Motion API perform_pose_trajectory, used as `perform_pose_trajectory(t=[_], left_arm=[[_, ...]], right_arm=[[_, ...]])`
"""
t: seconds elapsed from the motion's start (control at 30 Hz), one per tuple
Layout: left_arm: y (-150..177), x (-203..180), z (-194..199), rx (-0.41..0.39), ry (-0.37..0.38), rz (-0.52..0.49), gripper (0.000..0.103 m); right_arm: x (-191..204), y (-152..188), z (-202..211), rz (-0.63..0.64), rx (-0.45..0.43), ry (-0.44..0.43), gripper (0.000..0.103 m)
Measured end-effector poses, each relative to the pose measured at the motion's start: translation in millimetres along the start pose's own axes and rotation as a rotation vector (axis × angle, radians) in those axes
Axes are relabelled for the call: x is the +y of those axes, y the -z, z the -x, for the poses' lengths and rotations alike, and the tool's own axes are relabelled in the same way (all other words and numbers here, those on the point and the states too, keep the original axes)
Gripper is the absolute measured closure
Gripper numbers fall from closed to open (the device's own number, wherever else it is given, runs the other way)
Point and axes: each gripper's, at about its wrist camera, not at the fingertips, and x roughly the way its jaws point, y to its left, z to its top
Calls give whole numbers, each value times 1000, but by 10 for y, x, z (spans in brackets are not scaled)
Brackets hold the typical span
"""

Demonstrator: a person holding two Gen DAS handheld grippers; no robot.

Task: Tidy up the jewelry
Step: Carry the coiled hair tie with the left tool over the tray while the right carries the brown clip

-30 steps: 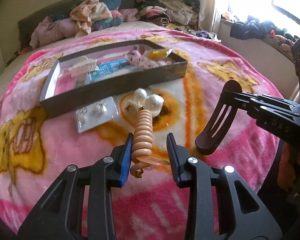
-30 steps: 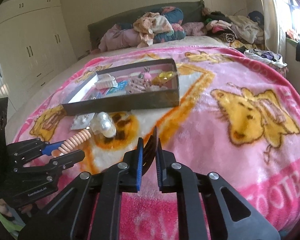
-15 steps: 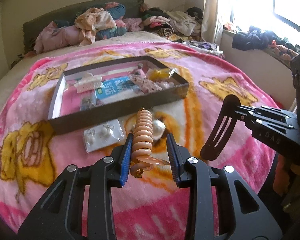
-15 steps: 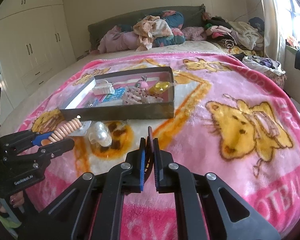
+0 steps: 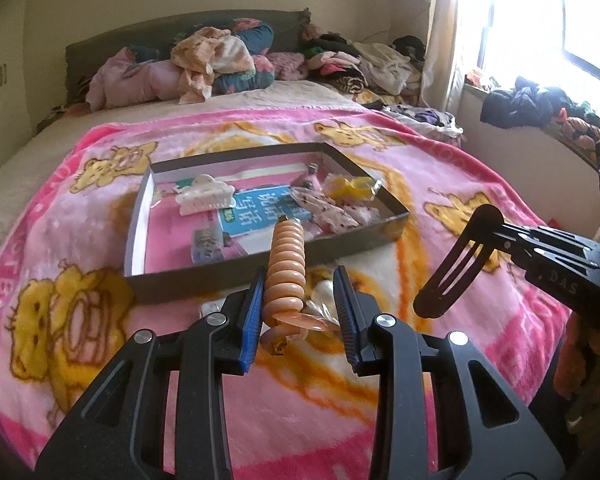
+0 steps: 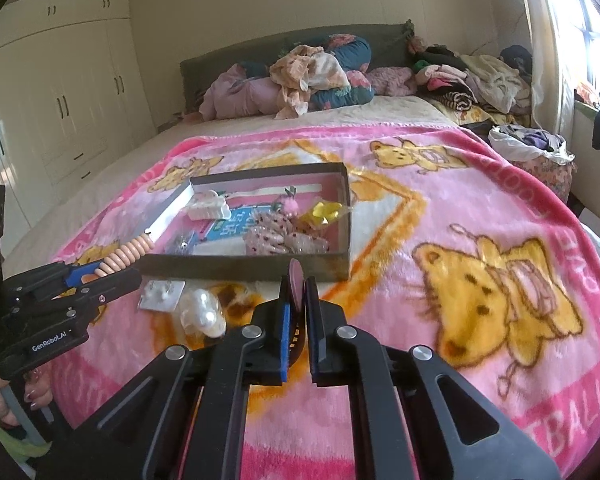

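Over the bed: both grippers hang above the pink cartoon blanket, just short of the near wall of the shallow grey box.
Left jaws: the left gripper is clenched on one peach spiral hair tie; the coil's lower end sits between the blue pads and the rest stands up past the tips, its top crossing the box's near wall in the left wrist view.
Right jaws: the right gripper is squeezed almost fully together on one dark snap hair clip; the clip is nipped at one end and slants down and away from the tips, its free end above the blanket.
Clip against box: apart from it, off the box's near right corner.
Inside the box: one white claw clip at the left, one blue printed card in the middle, one spotted pink fabric piece, one small pink charm, one yellow item in clear wrap at the right.
On the blanket: one pearl cluster hair piece and one clear packet of earrings, both just before the box's near wall, side by side.
Person: one hand grips the left gripper's handle.
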Motion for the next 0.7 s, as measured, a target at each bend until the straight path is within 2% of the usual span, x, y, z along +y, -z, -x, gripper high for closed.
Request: perform_pose_trajectory(t=[0.7], left_arm=[[-242, 424, -109, -24, -71, 53, 78]], right_arm=[[241, -495, -289, 29, -32, -37, 96]])
